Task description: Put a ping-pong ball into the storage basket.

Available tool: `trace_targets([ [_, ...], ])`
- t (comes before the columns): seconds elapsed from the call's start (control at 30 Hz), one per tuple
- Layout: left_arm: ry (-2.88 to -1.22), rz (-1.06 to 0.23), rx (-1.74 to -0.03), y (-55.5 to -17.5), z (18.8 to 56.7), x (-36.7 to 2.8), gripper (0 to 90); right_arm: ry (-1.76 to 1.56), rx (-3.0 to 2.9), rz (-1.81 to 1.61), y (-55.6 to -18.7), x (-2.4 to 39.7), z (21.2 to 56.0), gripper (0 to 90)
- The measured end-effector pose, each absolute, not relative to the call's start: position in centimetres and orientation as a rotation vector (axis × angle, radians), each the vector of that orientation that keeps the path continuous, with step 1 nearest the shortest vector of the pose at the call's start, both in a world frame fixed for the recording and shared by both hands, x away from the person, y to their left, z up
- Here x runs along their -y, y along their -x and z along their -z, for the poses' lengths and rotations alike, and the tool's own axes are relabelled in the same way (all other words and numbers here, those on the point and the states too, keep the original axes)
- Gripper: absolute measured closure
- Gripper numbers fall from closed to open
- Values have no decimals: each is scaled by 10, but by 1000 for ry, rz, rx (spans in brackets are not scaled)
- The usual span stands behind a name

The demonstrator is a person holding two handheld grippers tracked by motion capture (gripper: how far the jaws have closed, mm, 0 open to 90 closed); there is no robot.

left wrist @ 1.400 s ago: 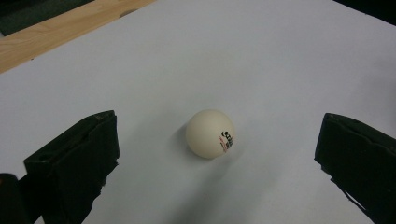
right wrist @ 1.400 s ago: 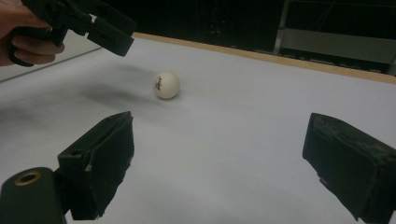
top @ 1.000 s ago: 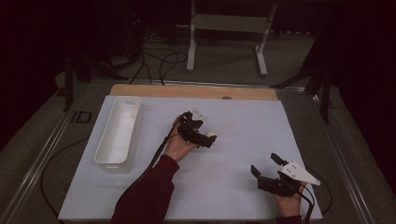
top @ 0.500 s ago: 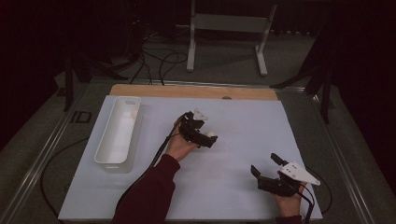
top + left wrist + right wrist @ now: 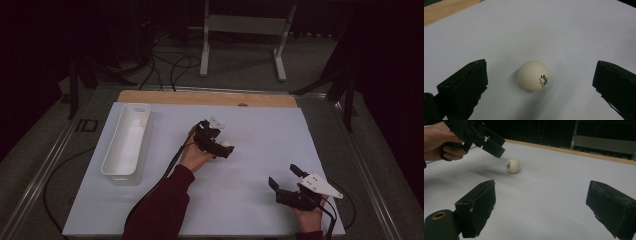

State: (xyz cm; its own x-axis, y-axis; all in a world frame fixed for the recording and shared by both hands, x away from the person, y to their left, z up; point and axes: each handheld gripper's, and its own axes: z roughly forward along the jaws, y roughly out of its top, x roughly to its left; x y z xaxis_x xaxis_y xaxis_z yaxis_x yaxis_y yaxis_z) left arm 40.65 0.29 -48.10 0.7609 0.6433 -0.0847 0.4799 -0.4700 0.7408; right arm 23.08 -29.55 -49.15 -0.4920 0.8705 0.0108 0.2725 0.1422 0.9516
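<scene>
One white ball (image 5: 533,75) rests on the sheet between the left gripper (image 5: 540,82)'s wide-spread jaws, touching neither.

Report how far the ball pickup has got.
Done: the left gripper is open and lined up, its jaws either side of the ball. In hand: the approach; the ball rests on the white sheet, ungrasped. Left: closing on it and lifting, perhaps toward the white bin.
</scene>
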Motion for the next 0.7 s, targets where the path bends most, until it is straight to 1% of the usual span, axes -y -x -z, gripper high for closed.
trace_targets([
  [0.7, -2180, -239, -869, -415, 492, 0, 9, -1093, -1855, -1361, -231, 296, 492, 88],
])
